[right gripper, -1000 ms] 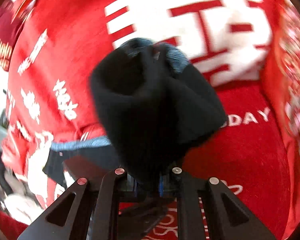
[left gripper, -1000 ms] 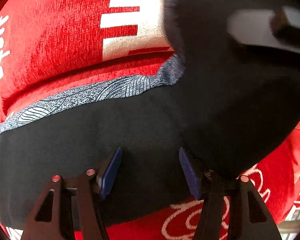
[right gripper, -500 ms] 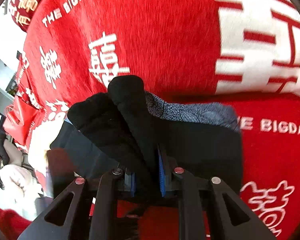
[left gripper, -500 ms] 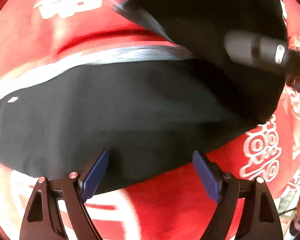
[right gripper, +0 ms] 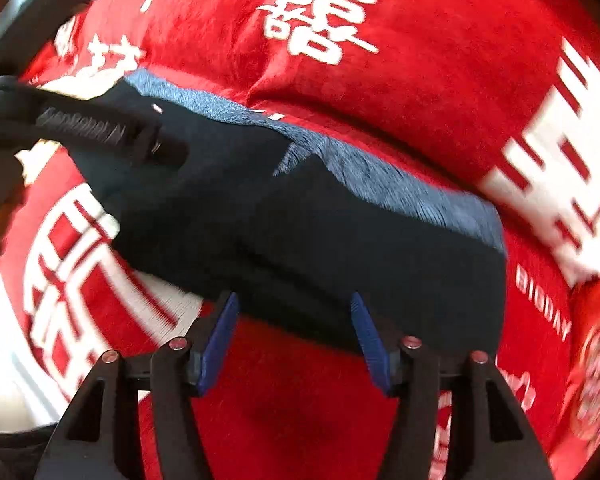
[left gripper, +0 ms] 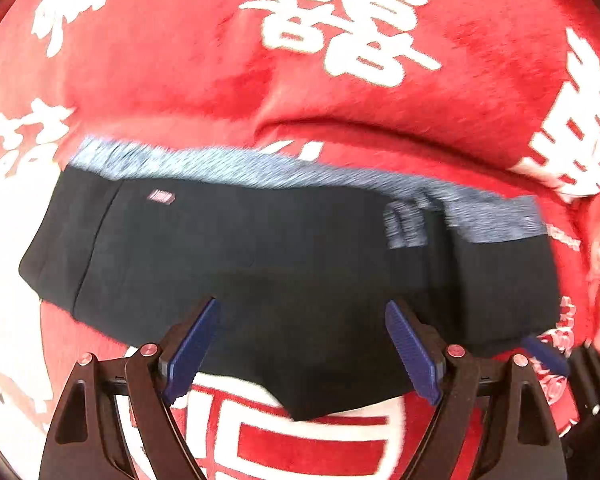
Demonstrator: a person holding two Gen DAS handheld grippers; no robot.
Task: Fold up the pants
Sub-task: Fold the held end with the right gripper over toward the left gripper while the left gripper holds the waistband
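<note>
The pants (left gripper: pixel 284 264) lie folded into a dark, flat bundle on a red blanket (left gripper: pixel 180 80) printed with large white characters. A blue-grey patterned waistband (left gripper: pixel 260 168) runs along the far edge of the bundle, away from both sets of jaws, and a small pink label (left gripper: pixel 161 197) sits on the black cloth just below it, toward the left.

The left gripper (left gripper: pixel 302 354) hangs above the near edge of the pants with its 2 blue pads (left gripper: pixel 192 350) spread wide. The black cloth shows in the gap between them, but neither pad presses on it, so the jaws are released. The near hem dips to a point just ahead of the gap, over a white patch of the blanket.

The right gripper (right gripper: pixel 296 338) has just been opening its jaws. Its pads (right gripper: pixel 366 336) now stand apart with only red blanket and the near edge of the pants between them, nothing pinched. In its view the pants stretch from the jaws up and leftward, and the left gripper's dark body (right gripper: pixel 80 128) reaches in from the left above the cloth. At the far right of the left view, 1 blue pad of the right gripper (left gripper: pixel 546 354) shows beside the pants.
</note>
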